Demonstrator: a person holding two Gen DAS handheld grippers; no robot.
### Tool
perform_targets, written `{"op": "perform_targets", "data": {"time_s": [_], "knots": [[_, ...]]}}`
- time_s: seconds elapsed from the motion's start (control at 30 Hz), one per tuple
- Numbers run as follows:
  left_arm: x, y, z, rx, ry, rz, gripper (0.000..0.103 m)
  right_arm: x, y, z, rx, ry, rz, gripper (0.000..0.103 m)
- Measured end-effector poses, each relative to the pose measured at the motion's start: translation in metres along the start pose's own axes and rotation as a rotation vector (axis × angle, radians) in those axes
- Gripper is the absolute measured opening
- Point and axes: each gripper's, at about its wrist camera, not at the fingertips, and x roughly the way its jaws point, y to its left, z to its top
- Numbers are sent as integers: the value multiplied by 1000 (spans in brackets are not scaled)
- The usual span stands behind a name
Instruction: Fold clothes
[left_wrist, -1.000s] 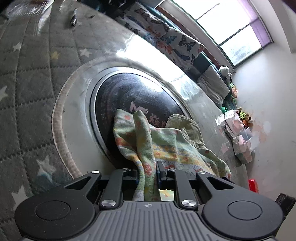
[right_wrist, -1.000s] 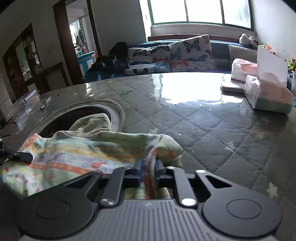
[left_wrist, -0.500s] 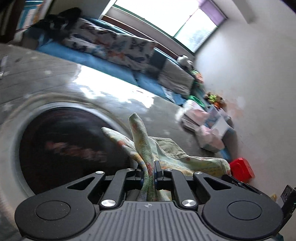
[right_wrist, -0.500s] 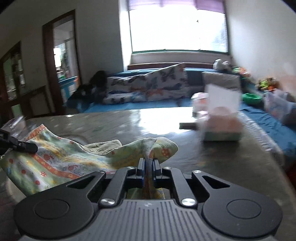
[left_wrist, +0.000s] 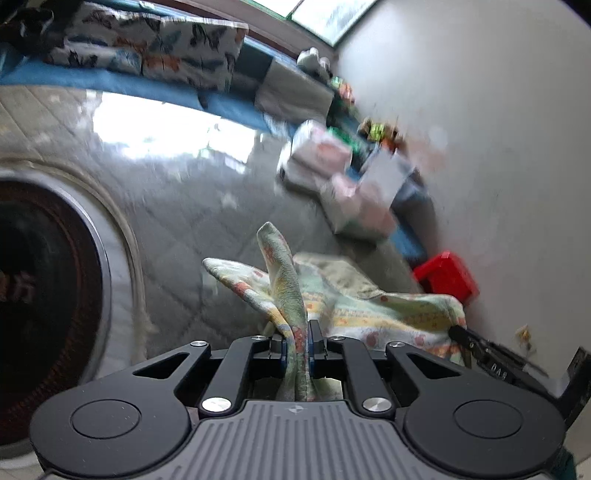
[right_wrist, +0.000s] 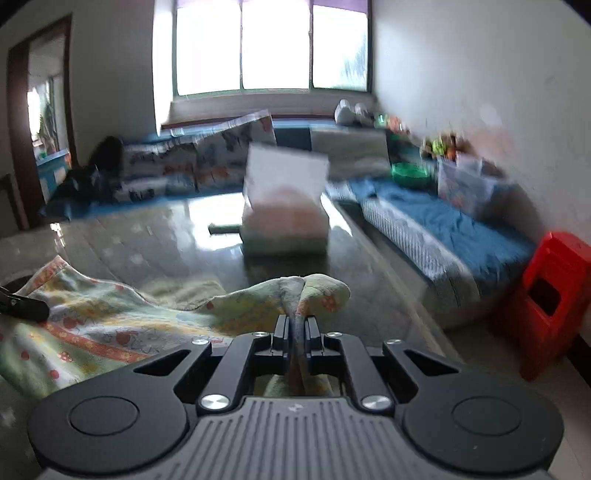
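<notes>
One flowery cloth (right_wrist: 110, 325) hangs over the worktop (right_wrist: 155, 240), near the tissue box (right_wrist: 284, 221). Two grippers, left (left_wrist: 296, 341) and right (right_wrist: 296, 332), pinch it in tight jaws. Only the left view shows the dark round plate (left_wrist: 44, 295).

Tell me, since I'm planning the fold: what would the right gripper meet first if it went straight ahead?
Probably the tissue box standing on the table, nearly dead ahead of the right gripper, which is clamped on the cloth. Blur makes depth unclear; it might pass above the box.
</notes>
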Motion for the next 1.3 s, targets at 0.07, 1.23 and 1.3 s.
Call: {"op": "perform_targets", "data": {"time_s": [0.07,1.23,1.3], "knots": [[5,3,-3,12,16,41,16,8,-6,-6,5,28,-24,9],[50,-26,12,138,11,10,31,18,67,-1,-95,84,225,41],[38,-29,3,169,8,8,33,6,72,-9,-110,89,239,42]]}}
